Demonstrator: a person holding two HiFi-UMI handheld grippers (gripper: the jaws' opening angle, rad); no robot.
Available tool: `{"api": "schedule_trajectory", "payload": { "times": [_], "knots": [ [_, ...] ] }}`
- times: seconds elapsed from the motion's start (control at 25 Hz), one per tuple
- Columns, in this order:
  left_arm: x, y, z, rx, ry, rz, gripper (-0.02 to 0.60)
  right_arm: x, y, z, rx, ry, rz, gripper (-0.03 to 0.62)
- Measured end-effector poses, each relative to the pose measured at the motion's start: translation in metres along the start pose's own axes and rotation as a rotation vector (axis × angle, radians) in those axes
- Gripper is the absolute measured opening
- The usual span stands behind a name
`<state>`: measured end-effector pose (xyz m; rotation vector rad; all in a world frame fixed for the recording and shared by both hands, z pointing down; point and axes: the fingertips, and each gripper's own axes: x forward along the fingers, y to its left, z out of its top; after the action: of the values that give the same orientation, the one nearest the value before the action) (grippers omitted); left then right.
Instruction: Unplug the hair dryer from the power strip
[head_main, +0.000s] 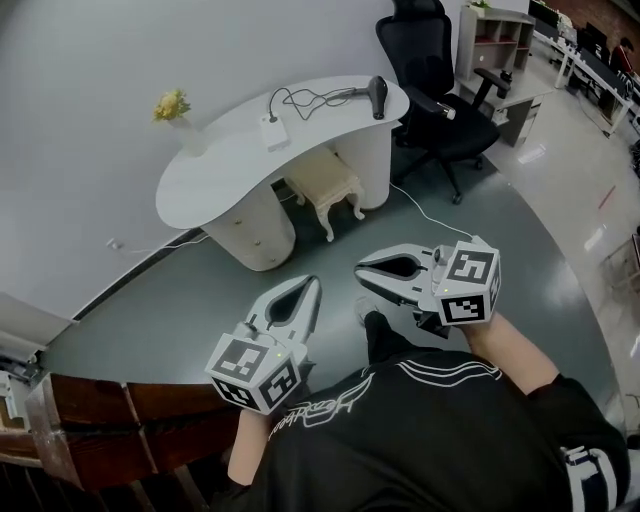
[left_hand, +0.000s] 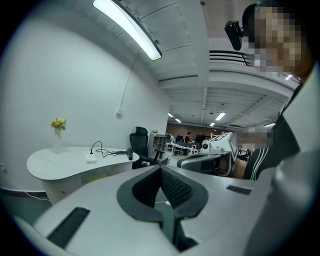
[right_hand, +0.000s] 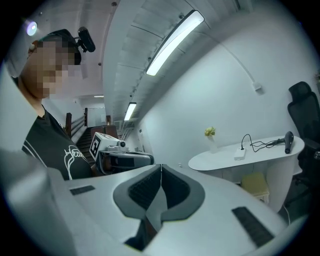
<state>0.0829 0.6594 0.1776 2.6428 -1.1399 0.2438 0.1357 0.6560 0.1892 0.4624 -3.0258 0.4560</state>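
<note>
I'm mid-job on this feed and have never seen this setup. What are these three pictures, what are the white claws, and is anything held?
No robot arm here: a person holds a two-jaw gripper in each hand. The head view looks down from the person's head at the left gripper and right gripper. The other two pictures come from a camera riding on each gripper, looking along its jaws. Both pairs of jaws are closed, holding nothing. Across the floor stands a white desk bearing a vase of yellow flowers, a white power strip and a black hair dryer whose cord runs to the strip.
</note>
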Motion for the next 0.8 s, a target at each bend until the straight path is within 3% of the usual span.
{"api": "schedule_trajectory", "payload": {
  "times": [0.32,0.56,0.8],
  "knots": [
    [0.053,0.091,0.007,-0.037,0.021,0.048,0.002,0.056,-0.094,0.008,0.045,0.03,0.036,-0.003],
    [0.116,0.19,0.027,-0.11,0.039,0.108,0.002,0.109,-0.201,0.031,0.086,0.074,0.063,-0.003],
    [0.184,0.284,0.051,-0.119,0.09,0.149,0.002,0.16,-0.307,0.059,0.157,0.059,0.084,-0.003]
  ]
}}
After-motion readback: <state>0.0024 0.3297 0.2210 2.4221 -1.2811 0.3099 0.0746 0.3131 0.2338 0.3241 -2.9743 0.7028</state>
